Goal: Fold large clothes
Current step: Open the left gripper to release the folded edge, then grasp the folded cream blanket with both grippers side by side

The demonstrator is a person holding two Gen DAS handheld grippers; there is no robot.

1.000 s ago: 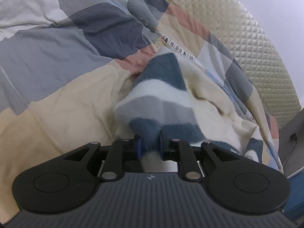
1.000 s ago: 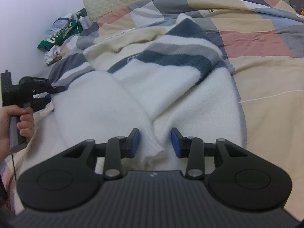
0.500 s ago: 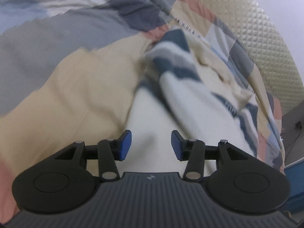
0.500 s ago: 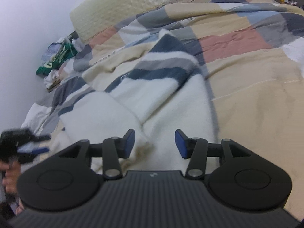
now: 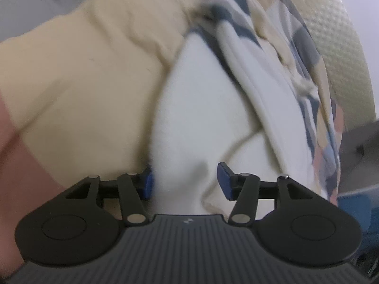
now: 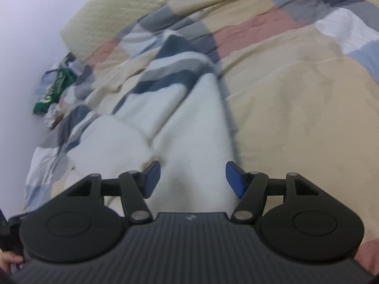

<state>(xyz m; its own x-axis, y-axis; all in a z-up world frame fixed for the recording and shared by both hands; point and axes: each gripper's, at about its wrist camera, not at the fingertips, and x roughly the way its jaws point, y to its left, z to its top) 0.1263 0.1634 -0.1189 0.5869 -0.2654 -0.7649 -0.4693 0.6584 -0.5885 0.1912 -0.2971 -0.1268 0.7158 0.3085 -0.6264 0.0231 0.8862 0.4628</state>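
A large fleece garment, white with navy and grey stripes at its far end, lies folded lengthwise on the bed; it shows in the left wrist view (image 5: 201, 108) and in the right wrist view (image 6: 196, 127). My left gripper (image 5: 184, 181) is open, its blue-padded jaws on either side of the garment's white near edge. My right gripper (image 6: 193, 178) is open wide, its jaws straddling the white near end of the garment. Both views are blurred by motion.
The garment rests on a patchwork quilt (image 6: 296, 90) of beige, pink, grey and blue squares. A cream quilted headboard (image 5: 343, 54) runs along the bed's far side. A pile of green and white clutter (image 6: 54, 92) lies by the wall.
My left gripper has let go of the striped end and opened, then dropped back to the white near edge. My right gripper has opened wider and shifted right along the garment.
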